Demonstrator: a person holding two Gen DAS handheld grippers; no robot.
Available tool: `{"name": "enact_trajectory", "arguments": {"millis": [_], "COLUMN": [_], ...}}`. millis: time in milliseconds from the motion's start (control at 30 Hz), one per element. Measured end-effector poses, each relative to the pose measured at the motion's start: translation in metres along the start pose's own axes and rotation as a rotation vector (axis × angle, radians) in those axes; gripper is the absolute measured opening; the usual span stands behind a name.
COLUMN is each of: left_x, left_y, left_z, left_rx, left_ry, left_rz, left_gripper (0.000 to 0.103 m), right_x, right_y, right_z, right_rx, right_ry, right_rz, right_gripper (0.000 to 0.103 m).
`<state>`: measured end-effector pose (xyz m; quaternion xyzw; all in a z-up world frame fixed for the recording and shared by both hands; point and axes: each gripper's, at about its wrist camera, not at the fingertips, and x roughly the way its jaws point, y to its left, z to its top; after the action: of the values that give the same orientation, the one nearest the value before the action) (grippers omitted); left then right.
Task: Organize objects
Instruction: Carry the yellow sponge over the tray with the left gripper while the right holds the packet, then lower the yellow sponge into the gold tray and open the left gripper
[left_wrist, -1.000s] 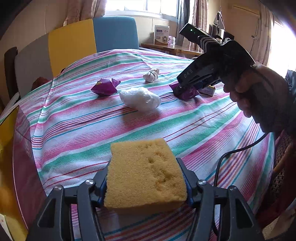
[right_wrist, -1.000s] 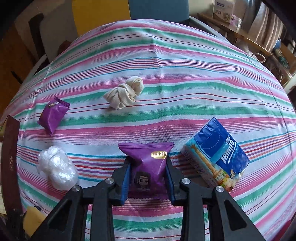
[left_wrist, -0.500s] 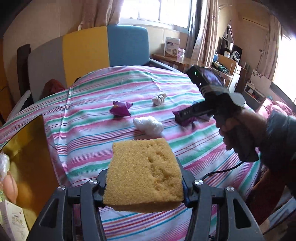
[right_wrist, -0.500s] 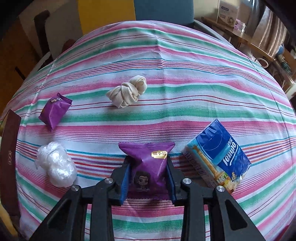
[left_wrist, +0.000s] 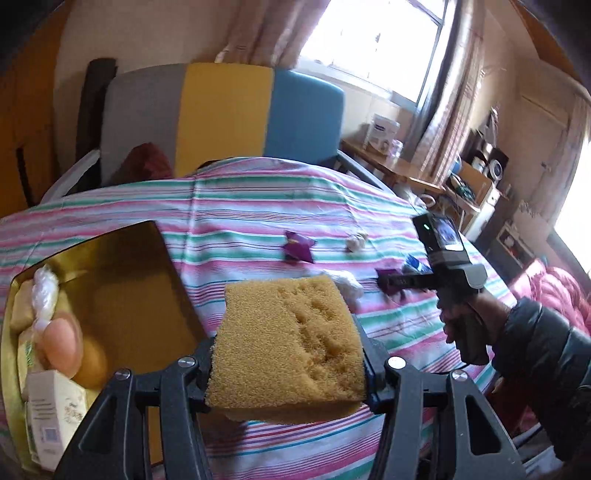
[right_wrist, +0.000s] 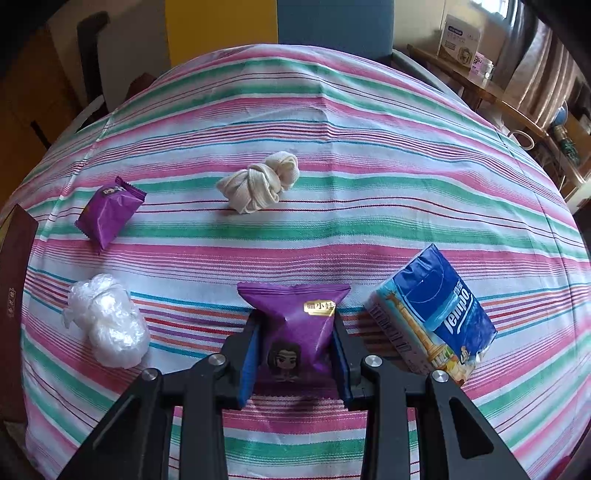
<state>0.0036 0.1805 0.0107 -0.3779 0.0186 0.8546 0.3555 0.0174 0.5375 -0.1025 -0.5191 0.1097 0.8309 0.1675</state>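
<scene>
My left gripper (left_wrist: 288, 354) is shut on a yellow sponge (left_wrist: 286, 343), held in the air above the striped tablecloth (left_wrist: 258, 229), just right of a gold box (left_wrist: 122, 295). My right gripper (right_wrist: 295, 347) is shut on a purple snack packet (right_wrist: 295, 325) resting on the cloth. In the left wrist view that right gripper (left_wrist: 391, 282) shows at the right, held by a hand in a dark sleeve (left_wrist: 539, 354).
The gold box holds a peach-coloured egg shape (left_wrist: 62, 343), a plastic-wrapped item (left_wrist: 44, 291) and a small carton (left_wrist: 51, 417). On the cloth lie a second purple packet (right_wrist: 109, 210), a knotted cream cloth (right_wrist: 258, 182), a crumpled plastic bag (right_wrist: 107, 321) and a blue tissue pack (right_wrist: 432, 314). A chair (left_wrist: 221, 118) stands behind the table.
My left gripper has risen and swung left with the sponge, bringing the gold box into view. The right gripper has stayed in place on the purple packet.
</scene>
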Motion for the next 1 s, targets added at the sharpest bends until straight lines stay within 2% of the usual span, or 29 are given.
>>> {"name": "enact_trajectory", "arguments": {"millis": [100, 200, 367, 400, 467, 633, 767, 867, 933, 1000], "left_x": [-0.012, -0.017, -0.008, -0.003, 0.012, 0.060, 0.090, 0.109, 0.111, 0.109], "left_y": [0.045, 0.101, 0.174, 0.183, 0.194, 0.221, 0.242, 0.257, 0.259, 0.255], "left_z": [0.007, 0.016, 0.033, 0.037, 0.047, 0.059, 0.059, 0.056, 0.056, 0.057], "left_rx": [-0.121, -0.282, -0.500, -0.515, -0.507, -0.519, -0.529, -0.536, -0.540, -0.510], "left_ry": [0.001, 0.014, 0.038, 0.045, 0.063, 0.156, 0.227, 0.302, 0.301, 0.289], "left_rz": [0.027, 0.047, 0.063, 0.062, 0.114, 0.183, 0.291, 0.310, 0.285, 0.294], "left_gripper": [0.056, 0.056, 0.056, 0.056, 0.056, 0.056, 0.057, 0.058, 0.059, 0.062], "right_x": [0.001, 0.002, 0.004, 0.004, 0.005, 0.005, 0.003, 0.003, 0.003, 0.003], "right_y": [0.003, 0.003, 0.003, 0.002, 0.001, 0.000, 0.002, 0.002, 0.002, 0.002], "right_z": [0.001, 0.002, 0.004, 0.004, 0.005, 0.006, 0.005, 0.005, 0.005, 0.005], "right_rx": [-0.014, -0.013, -0.014, -0.013, -0.010, -0.012, -0.012, -0.011, -0.011, -0.011], "right_ry": [-0.002, -0.002, 0.000, 0.000, 0.002, 0.005, 0.007, 0.007, 0.006, 0.006], "right_rz": [-0.010, -0.012, -0.014, -0.014, -0.011, -0.014, -0.015, -0.014, -0.015, -0.015], "right_gripper": [0.035, 0.035, 0.035, 0.035, 0.035, 0.035, 0.035, 0.035, 0.035, 0.035]}}
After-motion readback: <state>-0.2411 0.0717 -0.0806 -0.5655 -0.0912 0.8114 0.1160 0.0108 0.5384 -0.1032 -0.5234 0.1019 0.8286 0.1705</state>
